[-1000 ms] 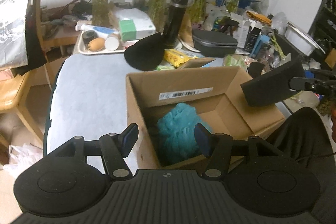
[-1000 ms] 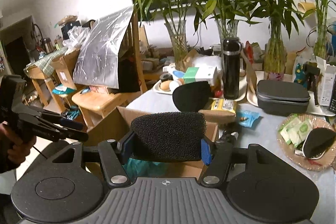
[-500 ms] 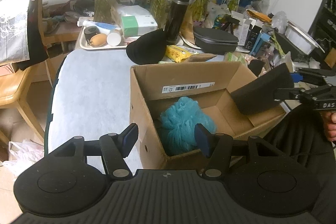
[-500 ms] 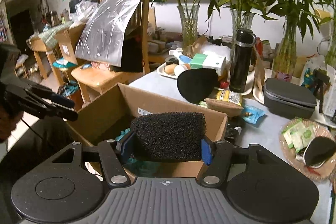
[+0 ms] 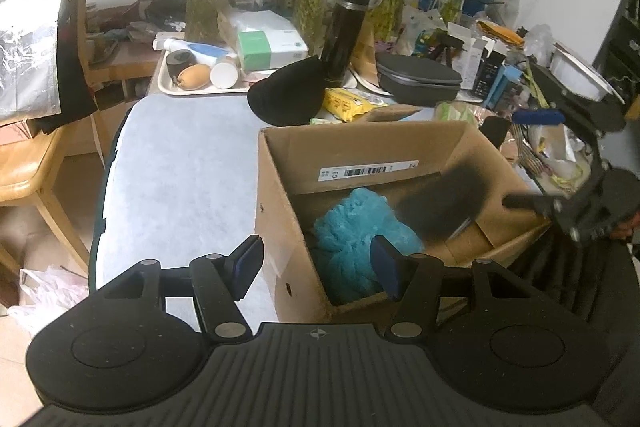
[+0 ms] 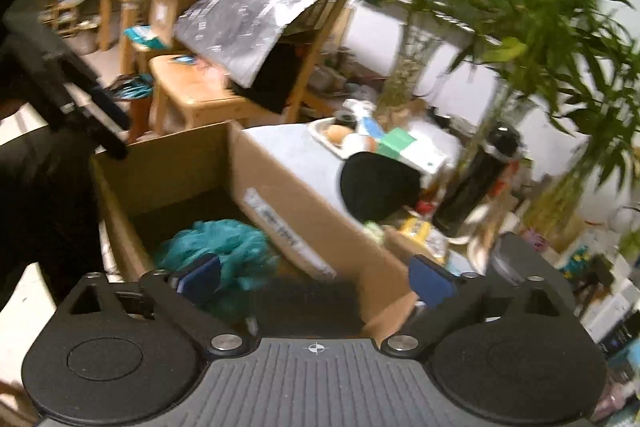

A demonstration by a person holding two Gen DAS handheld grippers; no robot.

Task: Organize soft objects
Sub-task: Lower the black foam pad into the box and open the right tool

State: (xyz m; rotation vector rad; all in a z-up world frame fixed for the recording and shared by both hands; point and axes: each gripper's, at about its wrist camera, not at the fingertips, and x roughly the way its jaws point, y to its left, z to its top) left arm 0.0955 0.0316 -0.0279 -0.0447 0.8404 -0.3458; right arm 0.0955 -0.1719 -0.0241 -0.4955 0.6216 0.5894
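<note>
The right claw [image 6: 316,279] is opening wide above the box [image 5: 276,195], letting the black sponge [image 5: 444,203] drop; it could bounce out past the blue puff [image 5: 356,227]

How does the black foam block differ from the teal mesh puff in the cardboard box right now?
The black foam block is dark and blocky; the teal mesh puff is bright and ruffled. The block is motion-blurred and tilted beside the box's right wall, just let go as the right gripper opens; the puff looks sharp and settled on the floor of the box. Both are soft and inside the cardboard box.
</note>
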